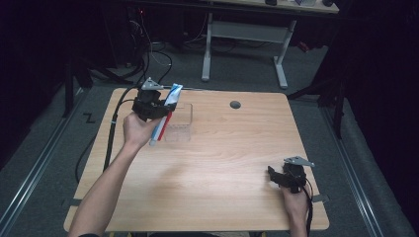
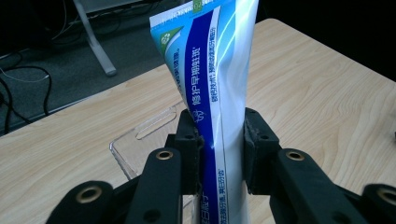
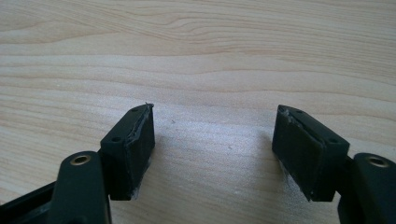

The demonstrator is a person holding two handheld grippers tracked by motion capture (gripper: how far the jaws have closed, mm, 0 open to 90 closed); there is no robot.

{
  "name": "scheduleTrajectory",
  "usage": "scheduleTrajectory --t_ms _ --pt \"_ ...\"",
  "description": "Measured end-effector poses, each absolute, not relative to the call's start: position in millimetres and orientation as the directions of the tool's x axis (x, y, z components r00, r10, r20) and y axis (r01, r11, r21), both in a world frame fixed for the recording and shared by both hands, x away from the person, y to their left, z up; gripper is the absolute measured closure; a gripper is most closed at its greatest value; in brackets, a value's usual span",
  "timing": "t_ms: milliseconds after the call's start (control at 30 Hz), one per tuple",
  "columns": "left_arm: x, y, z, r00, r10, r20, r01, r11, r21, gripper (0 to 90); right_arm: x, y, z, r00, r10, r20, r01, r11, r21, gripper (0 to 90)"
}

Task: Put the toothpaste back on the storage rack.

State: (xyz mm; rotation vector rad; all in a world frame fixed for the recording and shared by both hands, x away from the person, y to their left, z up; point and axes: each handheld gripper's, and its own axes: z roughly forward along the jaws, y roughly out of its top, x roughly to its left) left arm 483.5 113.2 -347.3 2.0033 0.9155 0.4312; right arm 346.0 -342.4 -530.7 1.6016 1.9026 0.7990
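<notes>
At upper left, the left gripper (image 1: pixel 157 109) clamps a toothpaste tube (image 1: pixel 167 111) above a clear tray (image 1: pixel 184 129), while the right gripper (image 1: pixel 277 176), lower right, gapes empty over the table (image 1: pixel 222 163).

The high view looks forward and down from above the person's side onto the whole wooden table (image 1: pixel 217 163), with floor and a far desk beyond. The left gripper view rides low at the table's far left, looking along its jaws past a toothpaste tube (image 2: pixel 215 93) and a clear tray (image 2: pixel 140 140), both also visible from above. The right gripper view sits very close to the tabletop (image 3: pixel 196 60), facing down onto bare wood at the near right.
</notes>
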Motion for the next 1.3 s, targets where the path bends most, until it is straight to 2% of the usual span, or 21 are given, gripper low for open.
scheduleTrajectory --t_ms 533,1300 --pt "503.3 112.4 -340.9 0.638 0.768 -0.059 0.453 -0.312 0.835 71.8 346.0 -342.5 -530.6 -0.163 0.986 -0.019 0.678 0.126 0.724 29.9" --pt "525.5 111.2 -346.3 0.585 0.811 -0.019 0.442 -0.299 0.846 71.6 346.0 -342.4 -530.6 -0.163 0.986 -0.019 0.678 0.126 0.724 30.0"
